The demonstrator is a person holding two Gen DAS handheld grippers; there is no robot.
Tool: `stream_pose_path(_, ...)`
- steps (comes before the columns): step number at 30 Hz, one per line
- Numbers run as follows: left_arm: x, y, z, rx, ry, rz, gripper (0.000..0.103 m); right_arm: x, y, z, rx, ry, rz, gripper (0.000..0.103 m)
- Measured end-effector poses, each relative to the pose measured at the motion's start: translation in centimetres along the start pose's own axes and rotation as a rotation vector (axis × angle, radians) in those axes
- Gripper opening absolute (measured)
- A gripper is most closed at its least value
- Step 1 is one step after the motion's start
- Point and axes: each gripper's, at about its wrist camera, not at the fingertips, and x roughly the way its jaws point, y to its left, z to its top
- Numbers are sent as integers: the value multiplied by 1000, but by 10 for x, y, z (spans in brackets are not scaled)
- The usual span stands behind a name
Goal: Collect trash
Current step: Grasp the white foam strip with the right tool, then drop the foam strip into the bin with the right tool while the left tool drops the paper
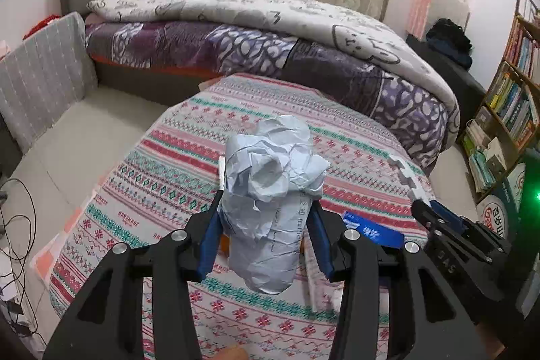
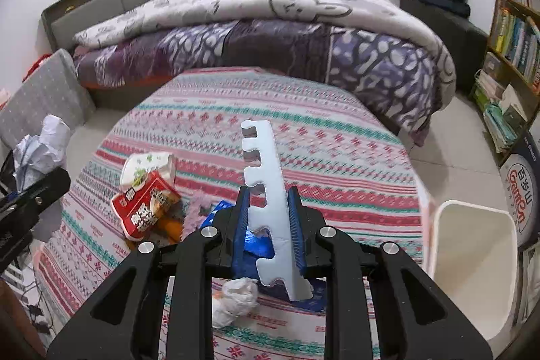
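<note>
The left gripper (image 1: pixel 266 225) was clamped on a crumpled ball of pale paper (image 1: pixel 270 191), lifted above the left side of the patterned tablecloth (image 1: pixel 162 177). On that cloth, toward its near left edge, a red instant-noodle cup (image 2: pixel 145 208) lay on its side, its peeled lid (image 2: pixel 148 166) turned away, with an orange wrapper (image 2: pixel 173 228) just beside it. Near the front edge lay a scrunched white tissue (image 2: pixel 234 299), beside a blue packet (image 2: pixel 256 248). The right gripper (image 2: pixel 270 225) was closed on a notched white foam strip (image 2: pixel 266 191), pointing away and held off the cloth. Past the table's right edge, a white waste bin (image 2: pixel 472 258) stood on the floor.
</note>
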Motion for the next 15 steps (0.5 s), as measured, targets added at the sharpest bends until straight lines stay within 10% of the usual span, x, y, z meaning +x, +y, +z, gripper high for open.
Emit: stream_pose_path(15,-2,-70,0,57,-24,-44,46,-48,-80,3,123,-83,-90,22)
